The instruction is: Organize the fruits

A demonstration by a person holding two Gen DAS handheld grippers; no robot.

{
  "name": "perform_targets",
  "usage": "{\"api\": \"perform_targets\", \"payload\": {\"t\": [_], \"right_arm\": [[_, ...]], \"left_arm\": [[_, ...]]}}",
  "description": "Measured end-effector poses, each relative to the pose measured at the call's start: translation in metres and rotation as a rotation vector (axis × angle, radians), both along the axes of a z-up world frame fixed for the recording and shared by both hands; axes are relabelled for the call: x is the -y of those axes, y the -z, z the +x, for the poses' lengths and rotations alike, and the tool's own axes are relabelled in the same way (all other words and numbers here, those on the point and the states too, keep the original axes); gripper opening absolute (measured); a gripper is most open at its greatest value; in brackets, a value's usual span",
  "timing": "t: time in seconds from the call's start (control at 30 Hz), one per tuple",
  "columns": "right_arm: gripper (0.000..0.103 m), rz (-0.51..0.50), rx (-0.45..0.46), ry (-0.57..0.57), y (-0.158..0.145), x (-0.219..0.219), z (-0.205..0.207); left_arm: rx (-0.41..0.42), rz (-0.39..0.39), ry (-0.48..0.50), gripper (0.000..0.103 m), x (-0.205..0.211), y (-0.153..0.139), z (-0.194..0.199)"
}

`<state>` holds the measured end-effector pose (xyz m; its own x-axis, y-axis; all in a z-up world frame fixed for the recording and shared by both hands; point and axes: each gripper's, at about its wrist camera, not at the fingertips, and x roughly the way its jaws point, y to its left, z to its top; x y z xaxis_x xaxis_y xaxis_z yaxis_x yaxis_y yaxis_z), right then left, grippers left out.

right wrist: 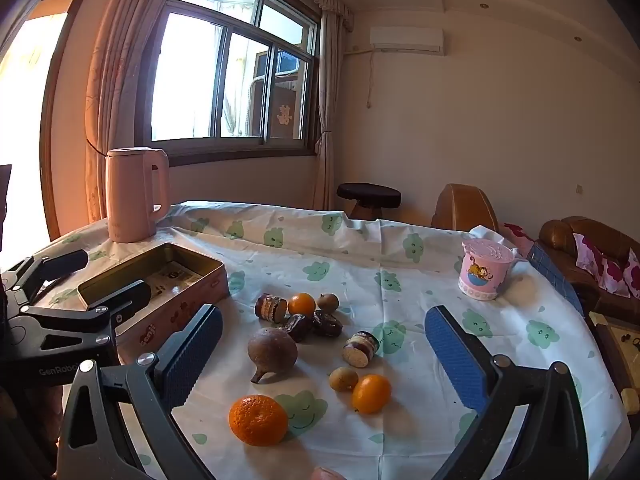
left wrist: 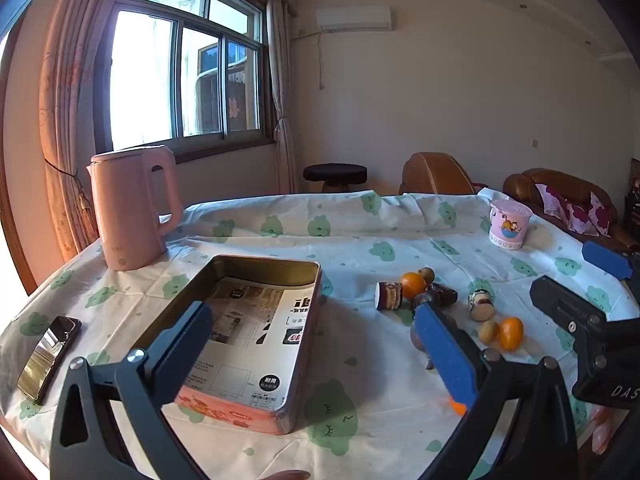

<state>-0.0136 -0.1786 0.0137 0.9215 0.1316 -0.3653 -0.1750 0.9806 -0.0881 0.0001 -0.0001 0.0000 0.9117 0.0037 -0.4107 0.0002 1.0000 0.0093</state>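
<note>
Plainly, from the left wrist view, the left gripper (left wrist: 312,344) hangs over the tin (left wrist: 298,364) with its jaws spread wide and nothing between them. The tin lies open on the table (left wrist: 360,236), only printed paper on its floor, so I judge it the place meant for the fruit. It sits beside the fruits, a short carry from the scatter. The kettle (left wrist: 132,208) and phone (left wrist: 48,356) stand off to the tin's far side, out of the way.

From the right wrist view, the right gripper (right wrist: 324,352) is likewise released and empty, aimed down over the fruits. The big orange (right wrist: 258,420) lies nearest, with the brown fruit (right wrist: 272,350) just behind it, both between the spread fingers. A small orange (right wrist: 371,393) touches a kiwi (right wrist: 343,378); further fruits and wrapped snacks cluster behind. The cup (right wrist: 484,270) stands well apart. Nothing is in the tin yet, so sorting looks barely begun.
</note>
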Motion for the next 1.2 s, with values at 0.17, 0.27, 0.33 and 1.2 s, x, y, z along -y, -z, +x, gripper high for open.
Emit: {"api": "perform_targets", "payload": {"t": [0.17,0.27,0.33,1.2], "right_arm": [[0.102,0.014,-0.003,-0.001,0.001,0.002,0.001],[0.102,0.009,-0.006,-0.003,0.002,0.002,0.001],[0.102,0.004,-0.007,-0.004,0.003,0.003,0.0],[0.102,0.018,-0.024,-0.003,0.009,0.003,-0.002]], "left_arm": [[0.001,0.003,-0.005,0.103,-0.001,0.0,0.001],[0.007,0.016,-0.006,0.103,0.002,0.001,0.001],[0.006,0.014,-0.008,0.103,0.0,0.001,0.003],[0.009,0.003,-0.02,0.103,-0.006,0.007,-0.002]]}}
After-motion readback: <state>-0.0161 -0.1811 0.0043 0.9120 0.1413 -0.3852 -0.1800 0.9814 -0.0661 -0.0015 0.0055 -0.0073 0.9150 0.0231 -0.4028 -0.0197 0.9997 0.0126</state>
